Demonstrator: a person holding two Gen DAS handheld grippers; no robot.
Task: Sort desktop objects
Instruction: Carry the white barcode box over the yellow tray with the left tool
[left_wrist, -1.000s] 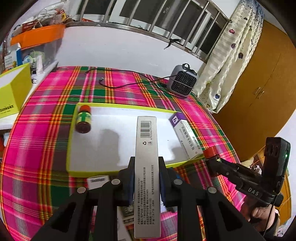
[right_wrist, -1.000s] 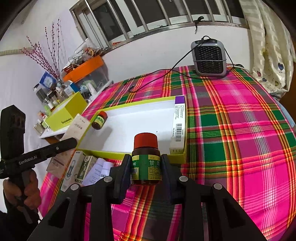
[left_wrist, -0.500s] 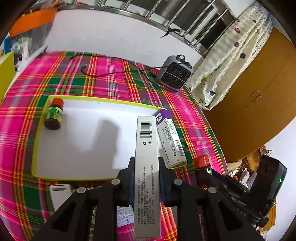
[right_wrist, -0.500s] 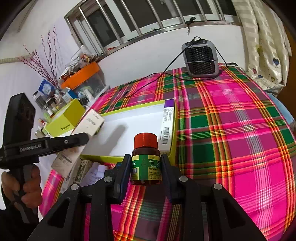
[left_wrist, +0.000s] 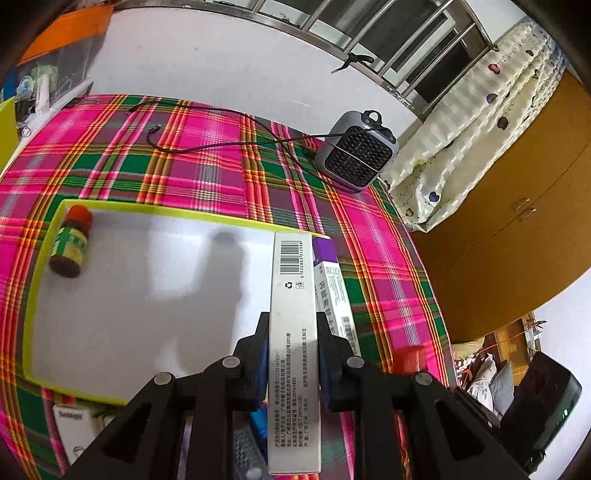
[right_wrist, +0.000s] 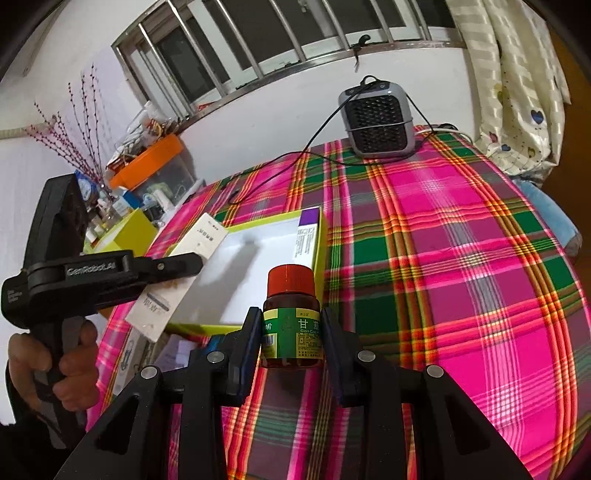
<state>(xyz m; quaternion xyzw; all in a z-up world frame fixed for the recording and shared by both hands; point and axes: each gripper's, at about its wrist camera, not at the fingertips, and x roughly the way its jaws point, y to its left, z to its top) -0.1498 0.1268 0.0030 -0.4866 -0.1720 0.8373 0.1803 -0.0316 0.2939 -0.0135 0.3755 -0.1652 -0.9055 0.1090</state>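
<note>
My left gripper is shut on a long silver box with a barcode, held over the right part of the white tray with its yellow-green rim. A purple-and-white box lies along the tray's right side, just right of the held box. A small brown bottle with a red cap lies in the tray's far left corner. My right gripper is shut on a red-capped brown bottle with a green label, above the cloth near the tray's front right corner.
A grey heater with a black cable stands at the far right of the plaid table. Loose boxes lie before the tray's near rim. A yellow box and an orange bin sit left; a curtain and a wooden cabinet stand right.
My left gripper has carried the silver box rightward over the tray, close beside the purple box. My right gripper, still holding its bottle, has shifted slightly.
</note>
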